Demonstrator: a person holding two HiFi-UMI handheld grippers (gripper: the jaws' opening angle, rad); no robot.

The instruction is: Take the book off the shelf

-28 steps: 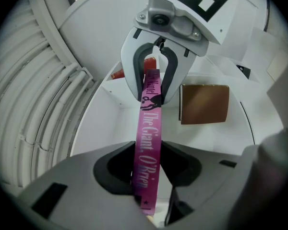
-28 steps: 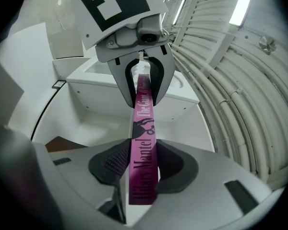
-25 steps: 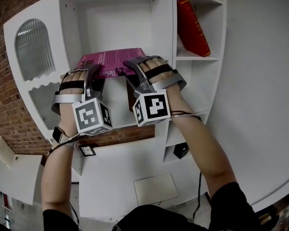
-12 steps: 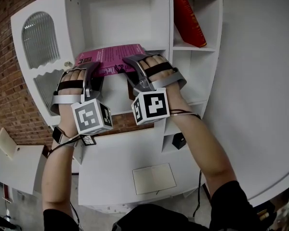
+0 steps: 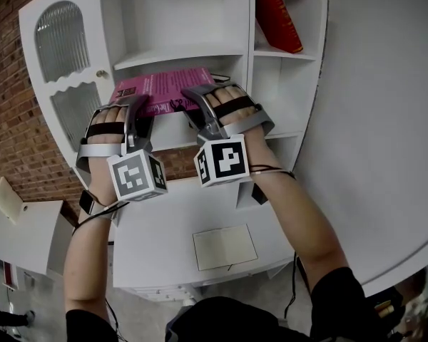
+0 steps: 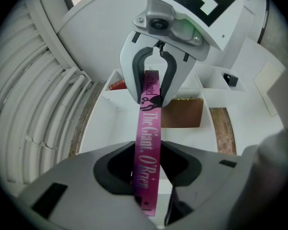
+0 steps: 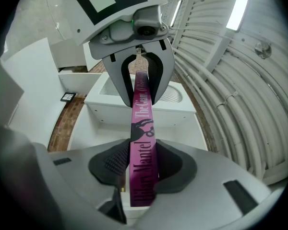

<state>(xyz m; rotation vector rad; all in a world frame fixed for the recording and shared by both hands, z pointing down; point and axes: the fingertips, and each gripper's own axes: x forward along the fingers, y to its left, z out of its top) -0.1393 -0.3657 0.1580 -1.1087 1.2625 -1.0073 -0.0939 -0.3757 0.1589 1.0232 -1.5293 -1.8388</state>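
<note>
My left gripper (image 5: 139, 109) and right gripper (image 5: 200, 102) sit side by side, jaws clamped on the spine edge of the magenta book (image 5: 164, 85), which lies flat. It is at the front edge of the white shelf unit's (image 5: 178, 53) open middle compartment. Farther off, a red book (image 5: 274, 13) leans in the upper right compartment.

A red book (image 5: 277, 14) is leaning at a tilt, its upper end toward the left. A cabinet door (image 5: 65, 84) is standing closed, carrying an arched ribbed-glass pane (image 5: 59, 40) and a round knob (image 5: 100, 74) at its right edge. A brick wall (image 5: 11, 141) is showing beside it. A beige pad (image 5: 225, 246) is lying flat near the front edge of the white desk (image 5: 157, 241).

In the left gripper view, a brown panel (image 6: 182, 113) is standing in a white recess, and white ribbed pipes (image 6: 33, 109) are running along the left side. In the right gripper view, a small marker card (image 7: 67, 97) is lying flat.
</note>
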